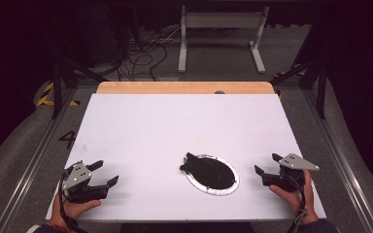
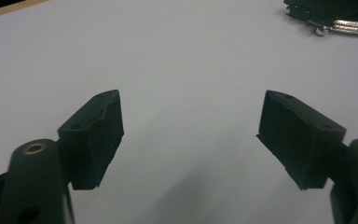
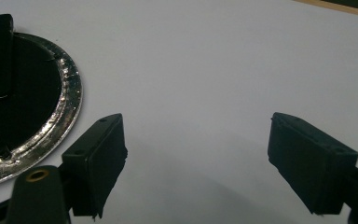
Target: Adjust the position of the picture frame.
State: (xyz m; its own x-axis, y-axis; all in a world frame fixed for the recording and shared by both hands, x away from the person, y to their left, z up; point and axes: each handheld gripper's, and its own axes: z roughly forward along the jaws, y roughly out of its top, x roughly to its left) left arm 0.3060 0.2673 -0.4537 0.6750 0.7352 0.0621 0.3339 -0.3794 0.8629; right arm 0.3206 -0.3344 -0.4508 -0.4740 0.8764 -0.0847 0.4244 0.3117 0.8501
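White table (image 1: 175,126) holds a silver-rimmed plate (image 1: 212,174), perhaps bearing dark cloth; left gripper (image 1: 104,174) and right gripper (image 1: 268,164) flank it, jaws wide, empty.

One readable mark: a dark numeral "4" (image 1: 68,139) on the grey floor, at about 9 o'clock from the table (image 1: 141,121), just off its left edge and beside the metal floor rail.

Yellow-and-black hazard striping (image 1: 46,94) on the floor at about 10 o'clock, near the frame post; a sign without lettering.

A second patch of the same striping (image 1: 278,77) at about 1 o'clock, past the table's far right corner; partly hidden.

No lettering, label or brand legible on the table or in either gripper view.
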